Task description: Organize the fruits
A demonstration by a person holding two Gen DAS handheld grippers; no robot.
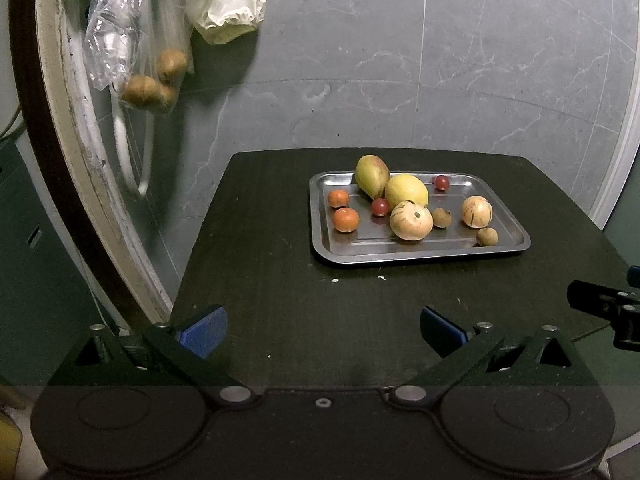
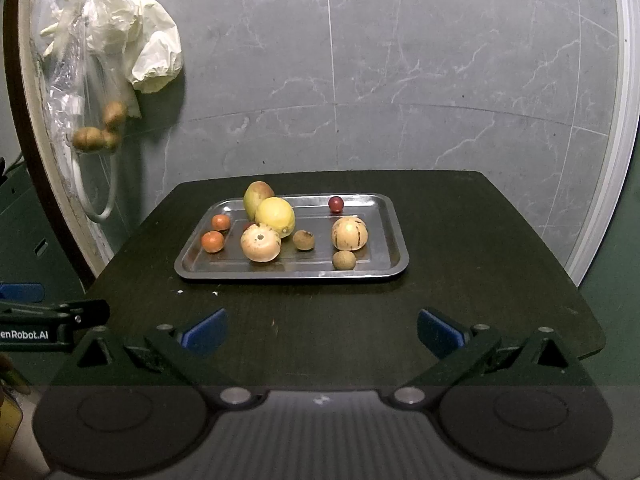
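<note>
A steel tray (image 1: pixel 344 252) (image 2: pixel 200 268) rests on the dark table and holds several fruits. Among them are a green-yellow mango (image 1: pixel 372 174) (image 2: pixel 256 196), a yellow lemon (image 1: pixel 406 190) (image 2: pixel 275 215), two striped pale melons (image 1: pixel 411 221) (image 2: pixel 260 243), two small oranges (image 1: pixel 345 219) (image 2: pixel 212 241), red grapes (image 1: pixel 441 182) (image 2: pixel 336 204) and small brown longans (image 1: pixel 487 236) (image 2: pixel 344 260). My left gripper (image 1: pixel 322 330) hovers open over the near table, well short of the tray. Open too, my right gripper (image 2: pixel 322 330) hangs near the front edge with nothing between its fingers.
A clear plastic bag with brown fruits (image 1: pixel 154 84) (image 2: pixel 98 130) and a cream bag (image 1: pixel 224 4) (image 2: pixel 136 44) hang on the left wall. Bare tabletop (image 1: pixel 280 280) lies between grippers and tray. The other gripper's tip (image 1: pixel 600 304) (image 2: pixel 52 320) shows at each frame's side.
</note>
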